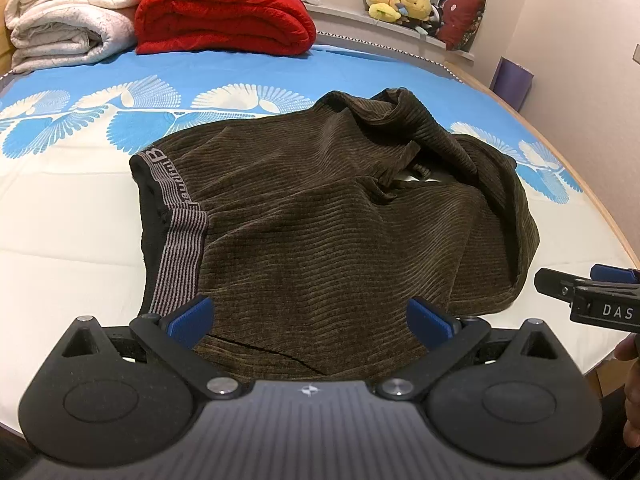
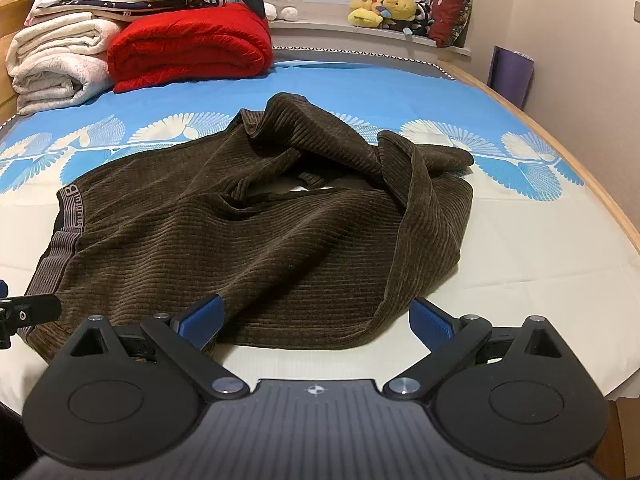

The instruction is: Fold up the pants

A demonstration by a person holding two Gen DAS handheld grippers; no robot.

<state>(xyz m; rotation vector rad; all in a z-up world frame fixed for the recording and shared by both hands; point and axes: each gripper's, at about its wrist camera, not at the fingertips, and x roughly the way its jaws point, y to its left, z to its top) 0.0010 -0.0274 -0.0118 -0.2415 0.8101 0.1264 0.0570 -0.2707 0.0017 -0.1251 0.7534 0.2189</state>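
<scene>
- At the far left of the bed (image 2: 520, 248) we see a stack of folded white blankets (image 2: 56, 64), with a folded red blanket (image 2: 188, 46) just beside it on the right.
- We see the striped waistband (image 1: 180, 236) of the pants (image 1: 320, 224) on the left side of the garment, with lettering along it.
- The brown corduroy pants lie crumpled across the middle of the bed, on the white and blue patterned sheet; the legs are bunched and twisted toward the right.
- Our left hand-held gripper (image 1: 310, 320) hovers over the near edge of the pants, close to the waistband, jaws spread wide and gripping nothing.
- Our right hand-held gripper (image 2: 316, 322) hangs over the near hem on the right side, jaws likewise wide apart with only loose cloth and bare sheet between the blue pads (image 2: 434, 320).
- On the window ledge at the far right we see yellow plush toys (image 2: 380, 6) and a dark red cushion (image 2: 452, 14).
</scene>
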